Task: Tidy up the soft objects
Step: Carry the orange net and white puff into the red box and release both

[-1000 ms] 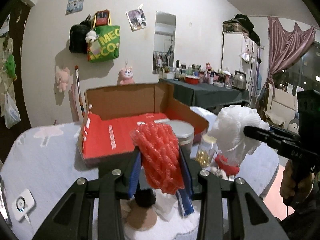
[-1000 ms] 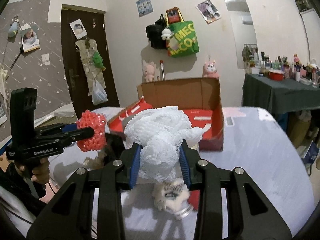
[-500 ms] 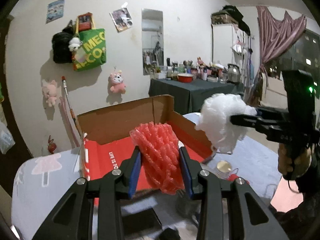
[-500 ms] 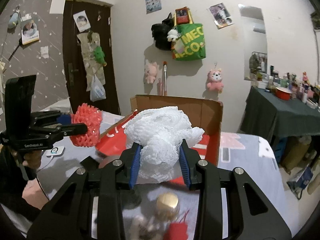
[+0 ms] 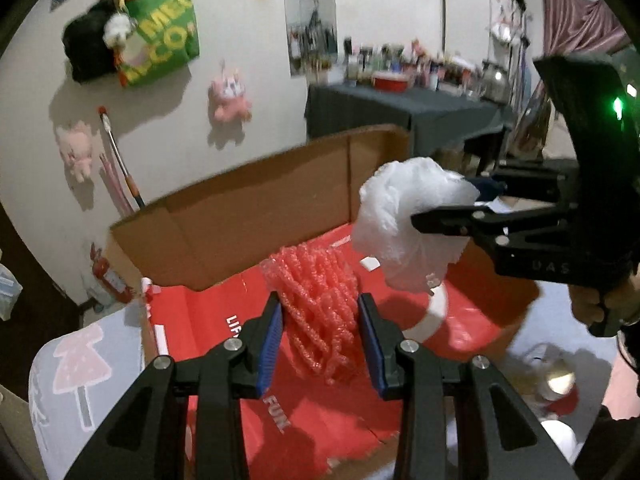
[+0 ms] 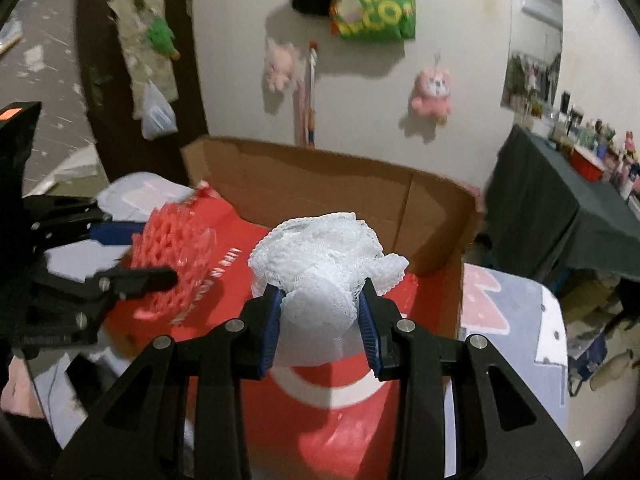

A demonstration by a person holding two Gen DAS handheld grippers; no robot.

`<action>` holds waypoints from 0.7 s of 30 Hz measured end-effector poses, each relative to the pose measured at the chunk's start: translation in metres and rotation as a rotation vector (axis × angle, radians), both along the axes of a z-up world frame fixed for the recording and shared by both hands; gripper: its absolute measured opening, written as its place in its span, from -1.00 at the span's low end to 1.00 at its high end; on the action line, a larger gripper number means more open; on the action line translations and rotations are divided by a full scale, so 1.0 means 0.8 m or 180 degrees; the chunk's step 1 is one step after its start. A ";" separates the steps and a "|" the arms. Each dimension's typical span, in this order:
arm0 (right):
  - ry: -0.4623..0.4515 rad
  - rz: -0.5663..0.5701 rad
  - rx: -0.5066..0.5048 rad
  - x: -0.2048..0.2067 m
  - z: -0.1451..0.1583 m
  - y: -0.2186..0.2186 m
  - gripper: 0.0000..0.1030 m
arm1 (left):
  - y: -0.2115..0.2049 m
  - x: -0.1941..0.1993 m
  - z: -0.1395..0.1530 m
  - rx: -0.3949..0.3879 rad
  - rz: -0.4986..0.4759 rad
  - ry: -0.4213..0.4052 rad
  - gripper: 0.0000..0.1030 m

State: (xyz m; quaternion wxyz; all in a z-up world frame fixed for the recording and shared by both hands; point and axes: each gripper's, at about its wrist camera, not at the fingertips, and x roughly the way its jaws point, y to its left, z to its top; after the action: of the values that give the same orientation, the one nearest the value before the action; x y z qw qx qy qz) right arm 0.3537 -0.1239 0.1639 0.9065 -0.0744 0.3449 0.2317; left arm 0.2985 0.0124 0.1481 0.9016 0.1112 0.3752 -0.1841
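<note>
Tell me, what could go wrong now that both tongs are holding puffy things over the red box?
1. The left tongs and right tongs hang close together above the box, so they might bump each other.
2. The red mesh puff is springy and light. If let go from this height, it may bounce or roll out over the low front edge.
3. The white mesh puff bulges far beyond the pads, so its netting could snag on them when released.

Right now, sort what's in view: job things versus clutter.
Job:
left tool gripping the red mesh puff
right tool gripping the white mesh puff
cardboard box beneath both

Clutter:
green bag
pink plush
dark table
</note>
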 end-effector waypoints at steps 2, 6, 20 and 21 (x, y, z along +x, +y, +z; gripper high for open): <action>0.0132 -0.0044 -0.0101 0.029 -0.011 0.006 -0.36 | 0.000 0.023 -0.013 0.0066 0.0023 0.0081 -0.24; 0.0437 -0.0122 -0.0228 0.080 -0.040 0.017 -0.36 | 0.002 0.064 -0.035 0.0066 0.0124 0.0276 -0.24; 0.0936 -0.0365 -0.0062 0.149 -0.088 0.011 -0.30 | 0.010 0.127 -0.084 -0.0071 0.0298 0.0623 -0.16; 0.0936 -0.0365 -0.0056 0.149 -0.087 0.011 -0.27 | 0.009 0.128 -0.083 -0.0075 0.0305 0.0624 -0.15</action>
State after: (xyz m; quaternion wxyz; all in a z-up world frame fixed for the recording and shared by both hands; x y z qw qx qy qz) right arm 0.4725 -0.1151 0.0942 0.8573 -0.0279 0.4796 0.1849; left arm 0.4007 0.0200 0.0817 0.8696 0.0641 0.4643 -0.1552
